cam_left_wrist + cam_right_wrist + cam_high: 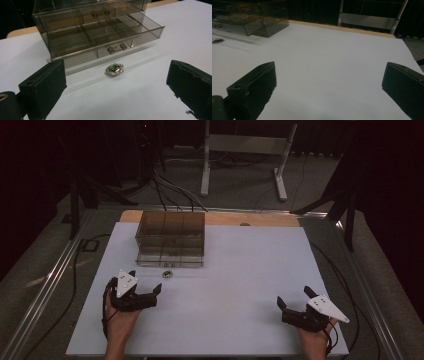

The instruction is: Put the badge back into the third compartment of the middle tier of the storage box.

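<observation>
Both tools wide, holding nothing: left tool, right tool. Left gripper view resolves green-stoned brooch before open drawer.

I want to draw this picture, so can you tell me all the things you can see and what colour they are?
drawer box: 1, smoky clear plastic, far left of the table, lower drawer pulled out.
brooch: 1, silver with a green stone, on the table just in front of the open drawer.
table: 1, white top, wooden far edge.
metal frame: 1, pale grey, on the floor behind the table.
left tool: 1, black, open, near the brooch.
right tool: 1, black, open, near right corner.
</observation>
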### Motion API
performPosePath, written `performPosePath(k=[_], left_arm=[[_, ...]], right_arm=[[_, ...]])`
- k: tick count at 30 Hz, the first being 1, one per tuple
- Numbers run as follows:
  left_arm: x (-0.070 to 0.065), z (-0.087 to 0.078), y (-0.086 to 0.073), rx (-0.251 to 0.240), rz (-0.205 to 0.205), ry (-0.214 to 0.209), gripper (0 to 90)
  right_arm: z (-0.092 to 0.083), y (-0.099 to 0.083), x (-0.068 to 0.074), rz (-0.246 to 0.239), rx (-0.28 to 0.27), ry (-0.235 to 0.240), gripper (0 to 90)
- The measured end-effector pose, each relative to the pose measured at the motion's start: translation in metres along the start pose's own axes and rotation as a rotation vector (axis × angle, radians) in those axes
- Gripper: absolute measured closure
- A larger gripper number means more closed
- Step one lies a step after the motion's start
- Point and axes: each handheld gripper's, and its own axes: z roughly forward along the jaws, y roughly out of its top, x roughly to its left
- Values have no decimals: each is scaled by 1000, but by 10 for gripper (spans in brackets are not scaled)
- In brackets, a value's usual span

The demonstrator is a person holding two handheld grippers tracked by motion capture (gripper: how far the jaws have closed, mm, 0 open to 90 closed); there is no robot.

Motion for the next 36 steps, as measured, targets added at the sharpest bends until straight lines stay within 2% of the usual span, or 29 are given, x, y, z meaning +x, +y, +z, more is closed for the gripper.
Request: performPosePath(k=[12,21,36], left_arm=[[-4,21,0,50,15,-32,76],[-6,35,2,55,-10,-50,119],[-7,58,-3,106,3,-50,177]], right_arm=[[-1,0,0,7,-6,-1,0],[-1,0,-2,16,-11,0,0],[-1,0,-3,26,-12,1,0]])
